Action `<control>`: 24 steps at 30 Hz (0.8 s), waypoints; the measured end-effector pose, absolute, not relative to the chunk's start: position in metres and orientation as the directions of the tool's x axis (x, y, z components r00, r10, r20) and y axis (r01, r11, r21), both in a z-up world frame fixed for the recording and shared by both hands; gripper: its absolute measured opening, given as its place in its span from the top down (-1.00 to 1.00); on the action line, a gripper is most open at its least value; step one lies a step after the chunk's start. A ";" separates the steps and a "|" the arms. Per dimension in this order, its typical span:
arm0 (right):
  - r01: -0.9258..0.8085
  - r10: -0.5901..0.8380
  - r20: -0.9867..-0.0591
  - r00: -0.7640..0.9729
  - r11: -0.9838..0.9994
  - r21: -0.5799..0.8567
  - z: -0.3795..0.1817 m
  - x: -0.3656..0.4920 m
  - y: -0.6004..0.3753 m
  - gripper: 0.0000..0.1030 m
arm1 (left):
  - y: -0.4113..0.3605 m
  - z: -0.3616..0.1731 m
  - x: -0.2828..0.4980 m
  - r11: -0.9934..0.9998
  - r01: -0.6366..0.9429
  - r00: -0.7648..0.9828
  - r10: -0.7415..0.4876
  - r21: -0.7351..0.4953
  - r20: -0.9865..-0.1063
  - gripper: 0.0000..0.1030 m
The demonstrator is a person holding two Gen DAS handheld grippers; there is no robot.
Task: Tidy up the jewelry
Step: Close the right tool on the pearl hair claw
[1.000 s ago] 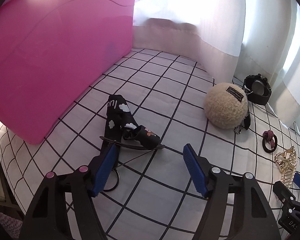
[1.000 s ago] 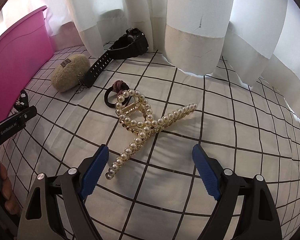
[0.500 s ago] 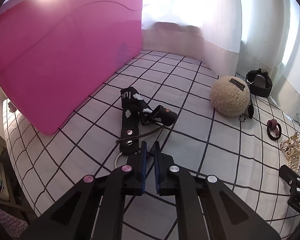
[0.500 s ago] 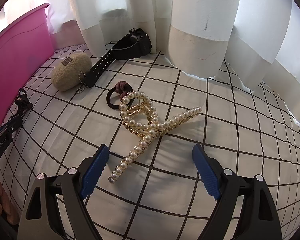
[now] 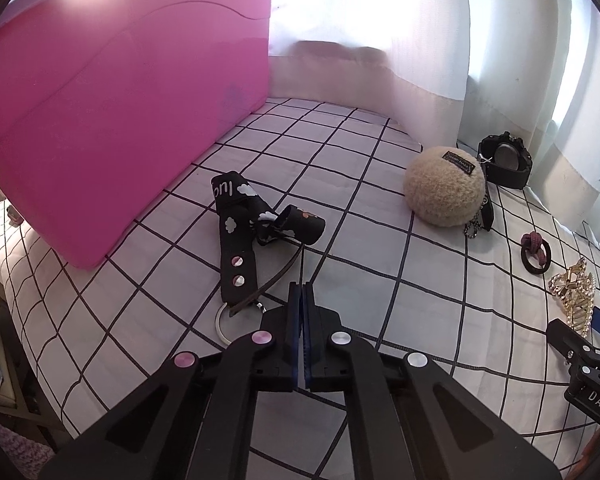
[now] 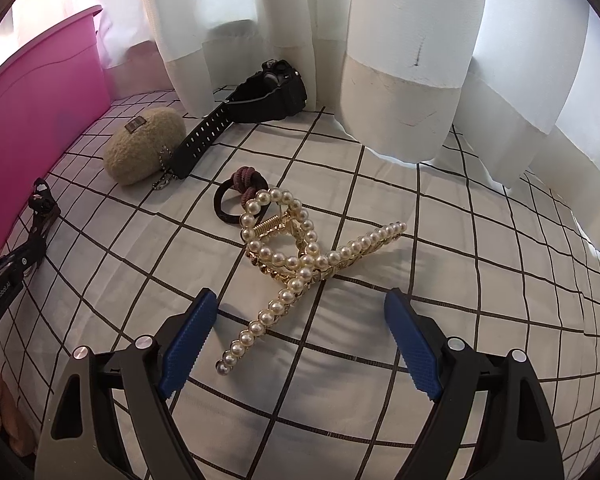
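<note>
While your left gripper (image 5: 302, 294) sits with its blue pads pressed flat together, having just clenched, a thin dark cord runs from the black strap (image 5: 236, 236) into the tip of the pads, so it looks pinched on that cord, though the contact itself is too fine to see clearly. That strap, printed with white clouds and set with two metal studs, lies on the checked sheet (image 5: 360, 152) just beyond your left gripper, with a metal ring (image 5: 220, 322) at its near end. To its left stands the pink bin (image 5: 112, 112), its wall close beside the strap. Farther right you have a fuzzy beige ball (image 5: 444, 188) with a small chain, touching the band of a black watch (image 5: 506, 160) that lies against the white curtain (image 6: 412, 40). Near those, a dark hair tie (image 6: 236, 200) rests on the sheet, with the pearl hair clip (image 6: 292, 256) overlapping its near edge. Your right gripper (image 6: 296, 344) stays released, its jaws spread wide and nothing between the pads; the long pearl arm of the clip reaches toward the gap and ends just beside the left pad without touching it. At the far left edge of the right view, your fingers (image 6: 0, 400) show behind the left tool.
</note>
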State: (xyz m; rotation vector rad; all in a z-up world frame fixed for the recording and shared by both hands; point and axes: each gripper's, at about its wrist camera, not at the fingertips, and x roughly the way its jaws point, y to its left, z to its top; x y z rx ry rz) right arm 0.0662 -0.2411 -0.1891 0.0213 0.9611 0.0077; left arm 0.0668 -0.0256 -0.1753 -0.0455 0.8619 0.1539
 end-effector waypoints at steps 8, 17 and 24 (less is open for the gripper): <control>-0.009 0.020 -0.815 0.579 1.000 0.019 -0.189 0.065 -0.242 -0.57 | -0.038 -0.177 0.073 0.980 -0.139 0.619 0.198 0.142 -0.760 0.95; -0.018 0.026 -0.819 0.573 1.000 0.020 -0.188 0.066 -0.243 -0.57 | -0.043 -0.176 0.078 0.970 -0.143 0.603 0.243 0.196 -0.760 0.91; -0.021 0.035 -0.815 0.578 0.999 0.028 -0.188 0.066 -0.245 -0.57 | -0.038 -0.177 0.080 0.978 -0.136 0.613 0.211 0.161 -0.762 0.95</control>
